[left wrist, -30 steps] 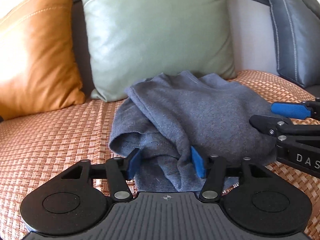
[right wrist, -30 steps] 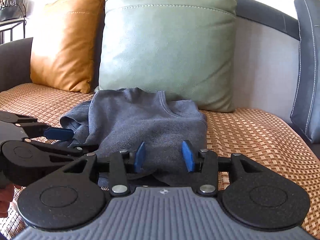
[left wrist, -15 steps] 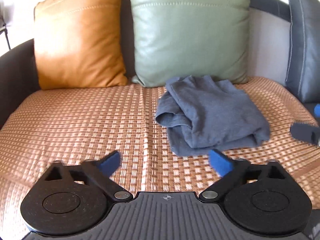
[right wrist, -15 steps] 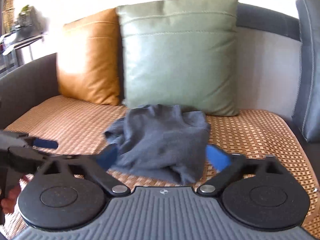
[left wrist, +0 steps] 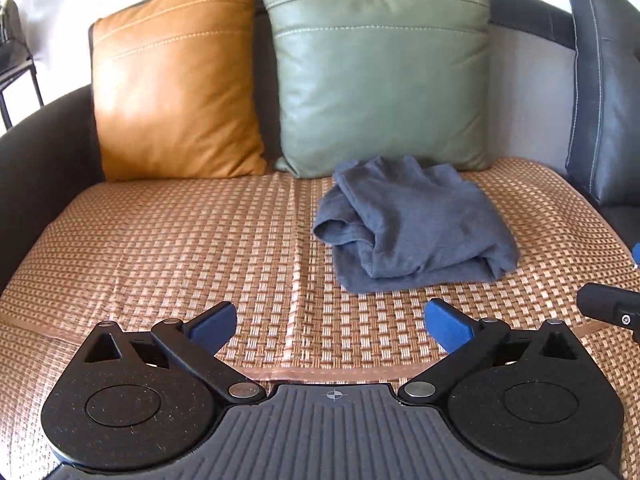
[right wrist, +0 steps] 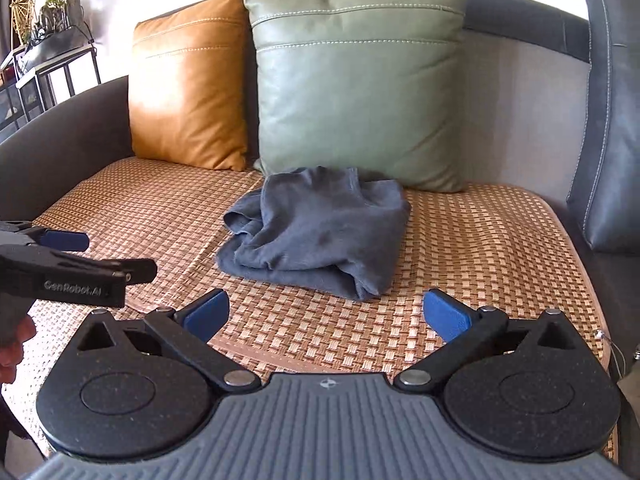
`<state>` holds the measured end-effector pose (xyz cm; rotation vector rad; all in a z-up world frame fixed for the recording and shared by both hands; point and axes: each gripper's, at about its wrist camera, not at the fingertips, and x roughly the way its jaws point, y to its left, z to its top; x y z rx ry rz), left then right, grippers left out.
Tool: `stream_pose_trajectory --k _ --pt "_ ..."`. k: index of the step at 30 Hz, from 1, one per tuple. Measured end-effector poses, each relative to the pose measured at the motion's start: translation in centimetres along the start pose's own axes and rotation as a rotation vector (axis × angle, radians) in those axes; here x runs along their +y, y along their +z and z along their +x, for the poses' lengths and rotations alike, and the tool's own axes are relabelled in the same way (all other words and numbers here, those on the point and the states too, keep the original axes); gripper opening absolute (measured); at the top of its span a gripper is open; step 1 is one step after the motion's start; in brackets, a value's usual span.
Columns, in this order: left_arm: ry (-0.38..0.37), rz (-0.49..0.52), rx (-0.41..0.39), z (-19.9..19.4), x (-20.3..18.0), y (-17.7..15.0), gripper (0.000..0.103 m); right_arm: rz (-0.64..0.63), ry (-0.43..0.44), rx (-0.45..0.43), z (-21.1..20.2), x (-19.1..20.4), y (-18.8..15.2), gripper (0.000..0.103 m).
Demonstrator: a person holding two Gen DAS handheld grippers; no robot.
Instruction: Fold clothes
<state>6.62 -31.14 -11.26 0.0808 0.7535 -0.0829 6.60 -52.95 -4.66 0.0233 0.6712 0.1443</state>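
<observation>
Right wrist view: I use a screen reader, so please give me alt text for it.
A folded grey shirt lies on a woven sofa mat, before a green cushion and an orange cushion. The right gripper is open and empty in front; the left gripper shows at left.

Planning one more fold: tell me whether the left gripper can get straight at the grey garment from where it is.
Probably yes. The left gripper is open, and only bare woven mat lies between it and the grey garment. The right gripper, also open, sits off to the side.
</observation>
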Motion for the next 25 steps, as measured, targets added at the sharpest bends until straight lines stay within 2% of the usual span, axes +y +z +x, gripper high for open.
stream_pose_trajectory --k 12,16,21,25 --pt "0.017 0.028 -0.008 0.6 -1.4 0.3 0.103 0.008 0.014 0.002 1.5 -0.1 -0.4 0.103" --pt "-0.002 0.019 -0.011 0.7 -1.4 0.3 0.103 0.008 0.014 0.006 1.7 0.0 -0.4 0.103" --pt "0.014 0.013 -0.054 0.3 -1.7 0.1 0.103 0.007 0.007 0.007 1.8 0.1 -0.4 0.103" --pt "0.002 0.024 -0.053 0.2 -1.7 0.0 0.103 0.005 0.006 0.011 2.0 0.0 -0.3 0.103"
